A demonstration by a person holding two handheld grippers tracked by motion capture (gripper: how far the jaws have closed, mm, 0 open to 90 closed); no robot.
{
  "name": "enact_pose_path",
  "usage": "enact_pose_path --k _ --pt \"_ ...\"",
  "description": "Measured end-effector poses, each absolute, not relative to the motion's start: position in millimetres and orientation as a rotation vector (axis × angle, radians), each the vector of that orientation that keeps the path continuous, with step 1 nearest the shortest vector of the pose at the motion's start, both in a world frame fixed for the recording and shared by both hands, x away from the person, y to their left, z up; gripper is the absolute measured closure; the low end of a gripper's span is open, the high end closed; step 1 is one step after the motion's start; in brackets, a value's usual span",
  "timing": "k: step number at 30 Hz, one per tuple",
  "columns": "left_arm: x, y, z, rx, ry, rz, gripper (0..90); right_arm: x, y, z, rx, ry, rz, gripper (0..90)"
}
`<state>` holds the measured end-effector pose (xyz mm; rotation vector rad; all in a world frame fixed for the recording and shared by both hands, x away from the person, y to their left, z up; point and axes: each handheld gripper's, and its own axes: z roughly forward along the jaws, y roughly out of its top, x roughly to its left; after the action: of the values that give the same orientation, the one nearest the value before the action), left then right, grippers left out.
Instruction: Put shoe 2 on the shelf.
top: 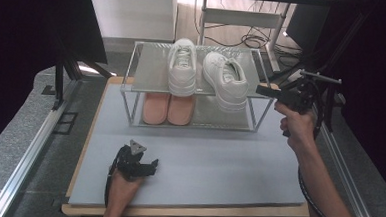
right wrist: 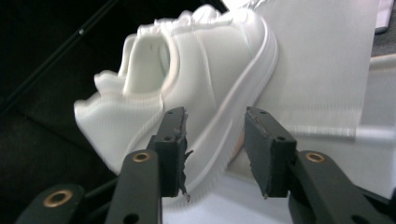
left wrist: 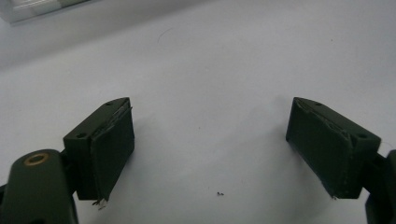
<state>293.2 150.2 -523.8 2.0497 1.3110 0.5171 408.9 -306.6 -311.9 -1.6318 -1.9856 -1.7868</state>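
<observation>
Overhanging the shelf (top: 153,71) edge, white sneaker (right wrist: 187,79) just beyond right hand-held gripper (right wrist: 215,140)

- Left hand (top: 122,182) rests low, near the person, holding the black two-jaw left gripper (top: 150,167), jaws wide apart.
- Right forearm reaches forward; raised black right gripper (top: 262,90) has its jaws partly parted.

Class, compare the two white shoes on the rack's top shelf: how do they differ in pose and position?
The left white shoe sits square on the top shelf; the right white shoe lies angled. The left one sits fully on the shelf; the right one's heel juts past the front edge. Both are white, laced sneakers.
</observation>
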Motion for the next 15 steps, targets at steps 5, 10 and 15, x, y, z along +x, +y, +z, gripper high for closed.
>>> enact_pose_path --k 5,10,15 --pt "293 150 -524 2.05 1.311 0.517 15.5 389 -305 -329 -1.57 -2.048 -1.773 73.0" --pt "293 150 -524 2.049 1.311 0.518 15.6 374 -302 -343 -1.483 -2.082 -1.808 86.0" --pt "293 150 -524 2.05 1.311 0.518 15.5 364 -298 -349 -1.463 -2.125 -1.864 90.0"
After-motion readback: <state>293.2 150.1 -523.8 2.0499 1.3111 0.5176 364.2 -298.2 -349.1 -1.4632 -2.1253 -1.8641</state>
